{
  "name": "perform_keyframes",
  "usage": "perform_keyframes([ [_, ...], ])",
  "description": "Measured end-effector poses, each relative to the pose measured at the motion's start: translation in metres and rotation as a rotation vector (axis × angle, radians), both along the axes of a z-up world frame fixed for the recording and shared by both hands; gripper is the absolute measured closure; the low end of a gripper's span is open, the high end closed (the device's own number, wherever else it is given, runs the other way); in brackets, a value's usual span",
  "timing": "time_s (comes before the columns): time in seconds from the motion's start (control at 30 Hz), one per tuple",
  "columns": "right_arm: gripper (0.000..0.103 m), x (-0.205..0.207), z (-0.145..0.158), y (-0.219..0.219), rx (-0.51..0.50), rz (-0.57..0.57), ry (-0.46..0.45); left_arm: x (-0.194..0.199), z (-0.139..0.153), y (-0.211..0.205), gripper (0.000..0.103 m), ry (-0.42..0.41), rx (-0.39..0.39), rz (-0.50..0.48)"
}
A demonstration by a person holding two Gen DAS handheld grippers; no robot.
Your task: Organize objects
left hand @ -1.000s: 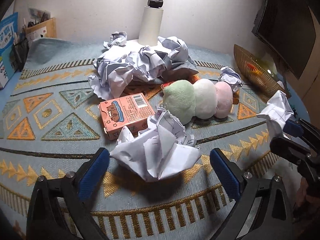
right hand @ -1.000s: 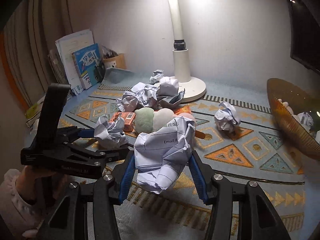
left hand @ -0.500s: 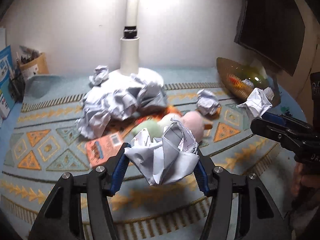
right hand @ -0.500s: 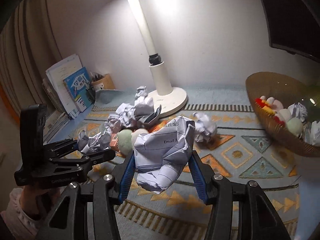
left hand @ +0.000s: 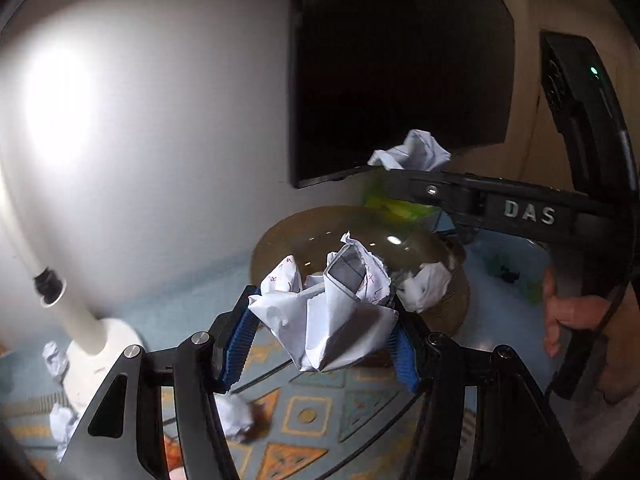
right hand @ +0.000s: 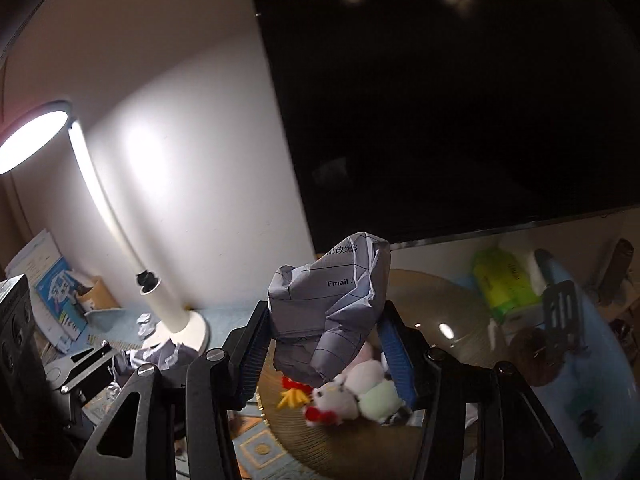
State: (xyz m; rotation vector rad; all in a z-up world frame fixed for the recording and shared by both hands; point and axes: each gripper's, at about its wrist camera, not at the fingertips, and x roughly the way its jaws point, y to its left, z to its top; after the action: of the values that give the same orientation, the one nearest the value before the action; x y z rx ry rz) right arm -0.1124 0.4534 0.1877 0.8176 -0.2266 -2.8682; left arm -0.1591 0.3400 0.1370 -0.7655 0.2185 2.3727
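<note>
Two grippers, both loaded. Left gripper (left hand: 322,344) is closed down to paper width, blue pads clamping a crumpled white paper ball with red scribbles (left hand: 326,312), held in the air in front of the round woven brown basket (left hand: 448,312). Right gripper (right hand: 326,354) is likewise pinched on a crumpled grey-white printed form (right hand: 332,308), above that basket (right hand: 436,308), over the plush toys (right hand: 356,394) inside. Readable on the form: "Email" plus Chinese characters. Right gripper body seen from the left wrist reads "DAS". White desk lamp (right hand: 120,240) stands on the table's patterned blue cloth (left hand: 316,416).
</note>
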Motion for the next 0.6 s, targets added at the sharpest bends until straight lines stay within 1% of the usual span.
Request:
perform_keyframes([
  [0.07, 0.051, -0.015, -0.001, 0.014, 0.008, -0.034, -0.020, -0.007, -0.007, 0.028, 0.046, -0.005, -0.009, -0.050],
  [0.1, 0.050, -0.023, -0.005, 0.019, 0.016, -0.047, -0.044, -0.011, -0.014, 0.041, 0.042, -0.006, -0.024, -0.067],
  [0.13, 0.047, -0.033, -0.011, 0.023, 0.026, -0.057, -0.081, -0.016, -0.023, 0.054, 0.039, -0.009, -0.043, -0.079],
  [0.17, 0.032, -0.042, -0.018, 0.028, 0.038, -0.075, -0.125, -0.022, -0.033, 0.065, 0.030, -0.030, -0.062, -0.099],
  [0.2, 0.021, -0.053, -0.026, 0.032, 0.049, -0.101, -0.177, -0.028, -0.044, 0.073, 0.008, -0.098, -0.076, -0.128],
  [0.23, 0.001, -0.061, -0.037, 0.038, 0.066, -0.137, -0.237, -0.036, -0.054, 0.078, 0.001, -0.168, -0.084, -0.125],
  [0.27, 0.000, -0.067, -0.043, 0.042, 0.081, -0.168, -0.263, -0.042, -0.061, 0.078, 0.000, -0.212, -0.078, -0.101],
  [0.3, 0.000, -0.066, -0.047, 0.043, 0.085, -0.183, -0.266, -0.044, -0.065, 0.073, 0.000, -0.232, -0.066, -0.085],
  [0.37, 0.000, -0.058, -0.051, 0.044, 0.041, -0.164, -0.248, -0.044, -0.060, 0.057, 0.000, -0.238, -0.039, -0.063],
  [0.43, 0.000, -0.052, -0.053, 0.045, -0.002, -0.156, -0.243, -0.040, -0.052, 0.041, 0.000, -0.208, -0.047, -0.028],
  [0.6, 0.000, -0.034, -0.048, 0.029, -0.013, -0.173, -0.212, -0.021, -0.022, 0.000, 0.000, -0.110, -0.096, 0.070],
])
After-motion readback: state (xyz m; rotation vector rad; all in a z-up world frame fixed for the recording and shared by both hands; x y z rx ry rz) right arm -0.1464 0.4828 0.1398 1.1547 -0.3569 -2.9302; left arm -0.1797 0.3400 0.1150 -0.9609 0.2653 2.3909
